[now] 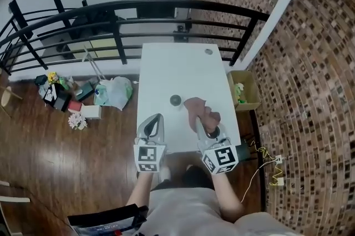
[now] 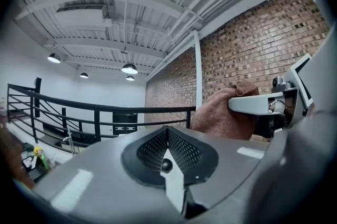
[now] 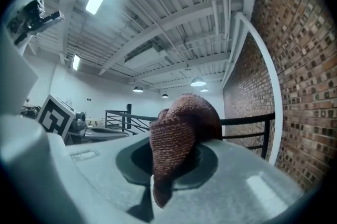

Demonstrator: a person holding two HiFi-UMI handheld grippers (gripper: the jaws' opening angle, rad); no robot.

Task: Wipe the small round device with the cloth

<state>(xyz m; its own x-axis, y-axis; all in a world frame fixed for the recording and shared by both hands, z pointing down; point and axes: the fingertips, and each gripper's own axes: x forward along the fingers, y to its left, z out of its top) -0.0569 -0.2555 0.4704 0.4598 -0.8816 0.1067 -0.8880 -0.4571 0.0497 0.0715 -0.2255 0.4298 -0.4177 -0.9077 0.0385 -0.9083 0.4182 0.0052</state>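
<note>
The small round dark device [image 1: 176, 99] sits near the middle of the white table [image 1: 166, 68]. A brownish-pink cloth [image 1: 195, 104] trails from beside the device back to my right gripper [image 1: 201, 124], which is shut on it. In the right gripper view the cloth [image 3: 181, 131] bulges up between the jaws and over my right gripper [image 3: 174, 160]. My left gripper [image 1: 157, 118] hovers over the table's near left part, shut and empty. In the left gripper view my left gripper [image 2: 167, 136] has its jaws together, and the cloth [image 2: 221, 112] hangs in the other gripper at the right.
A black curved railing [image 1: 116, 21] runs behind the table. Left of it, bags and flowers [image 1: 83, 99] lie on the wooden floor. A cardboard box [image 1: 244, 90] stands right of the table by the brick wall [image 1: 310, 63]. Another small round object [image 1: 208, 52] lies at the far right corner.
</note>
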